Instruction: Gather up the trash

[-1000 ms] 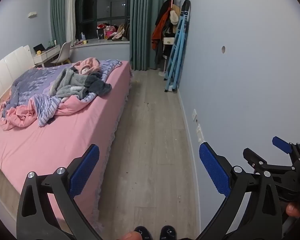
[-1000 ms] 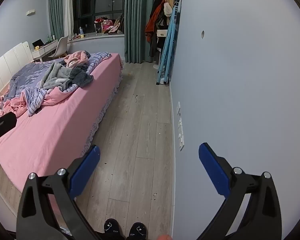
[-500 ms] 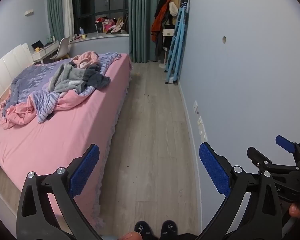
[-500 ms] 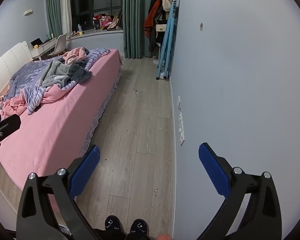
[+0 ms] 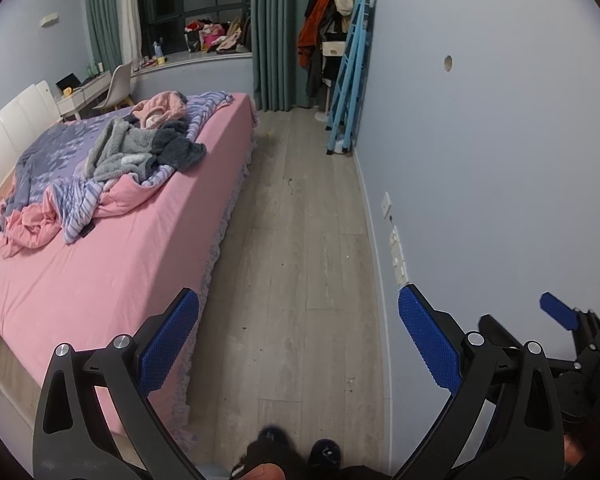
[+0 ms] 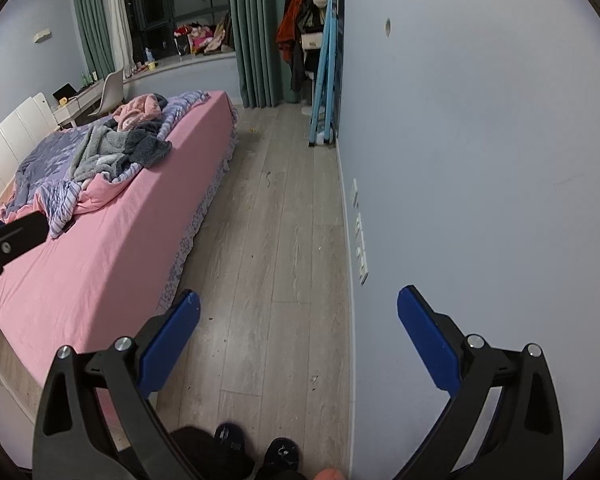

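Note:
Small scraps lie on the wooden floor of the aisle between bed and wall: a yellow scrap (image 5: 269,133) (image 6: 254,130) near the bed's far corner, dark bits (image 5: 290,188) (image 6: 269,178) further along, and a pale crumb (image 5: 350,380) (image 6: 313,378) close to the wall. My left gripper (image 5: 298,300) is held above the floor, open with nothing between its blue pads. My right gripper (image 6: 298,300) is open and empty too. It shows at the right edge of the left wrist view (image 5: 560,316), beside the wall.
A pink bed (image 5: 112,256) with rumpled blankets and clothes fills the left side. The blue wall (image 5: 480,160) with sockets (image 5: 398,256) closes the right. A folded blue rack (image 5: 348,80) and hanging coats stand at the far end by green curtains. The person's slippered feet (image 5: 324,454) are at the bottom.
Both views have tipped slightly down, so the bed and far wall sit higher in the frames. Both grippers stay open and empty.

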`<state>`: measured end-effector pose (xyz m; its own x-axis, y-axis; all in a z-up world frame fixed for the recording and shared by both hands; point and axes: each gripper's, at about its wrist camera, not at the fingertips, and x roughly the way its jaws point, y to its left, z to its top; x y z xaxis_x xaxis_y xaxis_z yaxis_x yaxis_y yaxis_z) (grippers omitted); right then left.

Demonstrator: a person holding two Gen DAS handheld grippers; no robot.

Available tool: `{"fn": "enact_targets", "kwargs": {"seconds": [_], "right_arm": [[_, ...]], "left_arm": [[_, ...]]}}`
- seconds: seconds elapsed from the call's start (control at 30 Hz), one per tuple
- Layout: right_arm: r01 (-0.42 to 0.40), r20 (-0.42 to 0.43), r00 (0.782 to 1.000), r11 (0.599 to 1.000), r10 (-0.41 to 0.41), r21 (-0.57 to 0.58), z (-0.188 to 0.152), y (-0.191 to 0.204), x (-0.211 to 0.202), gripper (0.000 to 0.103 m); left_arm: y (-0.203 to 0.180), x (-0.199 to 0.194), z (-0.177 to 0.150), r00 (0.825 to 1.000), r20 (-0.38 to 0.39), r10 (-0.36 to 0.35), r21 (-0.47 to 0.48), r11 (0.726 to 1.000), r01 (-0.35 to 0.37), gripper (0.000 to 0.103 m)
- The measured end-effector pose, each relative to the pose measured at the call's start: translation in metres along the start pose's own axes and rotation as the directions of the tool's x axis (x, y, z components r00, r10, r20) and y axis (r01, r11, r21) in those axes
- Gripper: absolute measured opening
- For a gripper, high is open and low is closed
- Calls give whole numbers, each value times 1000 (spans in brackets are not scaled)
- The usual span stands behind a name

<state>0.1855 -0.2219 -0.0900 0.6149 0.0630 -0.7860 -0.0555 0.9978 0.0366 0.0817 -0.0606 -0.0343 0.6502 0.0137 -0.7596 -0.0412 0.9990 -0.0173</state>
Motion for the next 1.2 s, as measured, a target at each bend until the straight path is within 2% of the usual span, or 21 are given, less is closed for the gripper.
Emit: {"fn": "enact_targets", "kwargs": {"seconds": [0.1, 0.2, 0.37, 0.43, 0.57, 0.73, 0.9, 1.1, 1.2], "right_arm": [[1, -12, 1000, 1000, -1, -22, 9, 6, 16, 96], [2, -33, 999, 999, -3, -35, 25, 15, 39, 96], [22, -34, 999, 996, -25, -87, 67, 39, 76, 96], [26, -43, 999, 996, -30, -89, 91, 51, 89, 96], [30, -38, 999, 996, -33, -80, 143, 76, 114, 96], [44, 4, 999, 997, -44, -67, 197, 98, 137, 96], [72, 4, 997, 995, -72, -64, 228, 101, 159, 96], [76, -7, 997, 995, -77, -66, 266, 94, 190, 96], [53, -1, 999, 995, -54, -81, 284, 93, 204, 96]], "left_arm": [[3, 16, 10, 1000, -8, 14, 13, 1000, -14, 97], [16, 45, 27, 999, -30, 15, -13, 1000, -15, 97], [51, 89, 59, 1000, -25, 4, -50, 999, -5, 97], [66, 109, 79, 999, -37, 11, -46, 999, -13, 97], [91, 140, 126, 1000, -8, -5, -7, 1000, 5, 97], [117, 184, 188, 999, 23, -31, 27, 999, 30, 97], [125, 215, 236, 998, 36, -48, 33, 998, 47, 97], [122, 252, 268, 999, 14, -49, 19, 999, 49, 97], [121, 262, 286, 999, 32, -27, 13, 1000, 27, 97]]}}
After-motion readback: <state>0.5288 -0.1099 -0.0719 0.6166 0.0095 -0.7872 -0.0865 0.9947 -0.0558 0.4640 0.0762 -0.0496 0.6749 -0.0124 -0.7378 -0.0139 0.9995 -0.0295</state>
